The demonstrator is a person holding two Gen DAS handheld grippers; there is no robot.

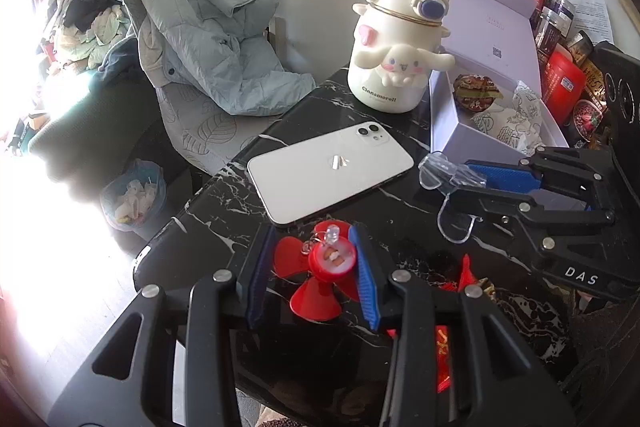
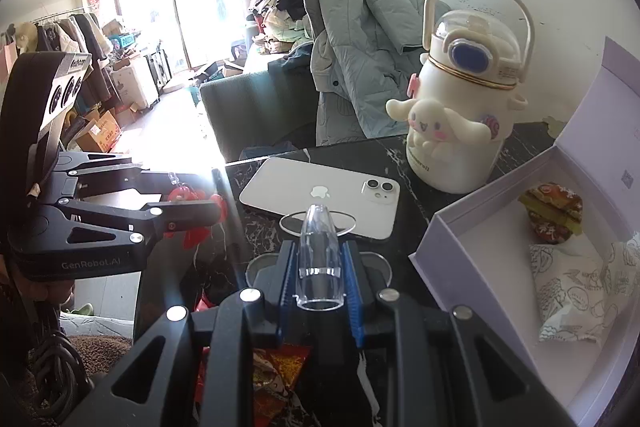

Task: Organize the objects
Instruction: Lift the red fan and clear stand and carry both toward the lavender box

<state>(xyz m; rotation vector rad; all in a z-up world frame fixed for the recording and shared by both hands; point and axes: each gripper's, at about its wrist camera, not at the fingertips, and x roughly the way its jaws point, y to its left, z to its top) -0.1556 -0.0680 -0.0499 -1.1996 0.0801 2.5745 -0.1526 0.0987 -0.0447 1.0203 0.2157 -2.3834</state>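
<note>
My left gripper [image 1: 312, 267] is shut on a small red fan [image 1: 330, 261] with a clear bulb on top, just above the black marble table [image 1: 224, 211]. It shows from the side in the right wrist view [image 2: 200, 205]. My right gripper [image 2: 318, 267] is shut on a clear plastic stand piece [image 2: 320, 247]; it shows in the left wrist view [image 1: 448, 173] too. A white phone [image 1: 330, 167] lies face down between them, also visible in the right wrist view [image 2: 320, 195].
A white Cinnamoroll bottle [image 1: 400, 35] stands behind the phone. An open lilac box [image 2: 520, 267] with wrapped snacks sits to the right. Red packets [image 1: 564, 83] and jars crowd the far right. A chair with a grey jacket [image 1: 208, 27] and a bin [image 1: 134, 195] stand left of the table.
</note>
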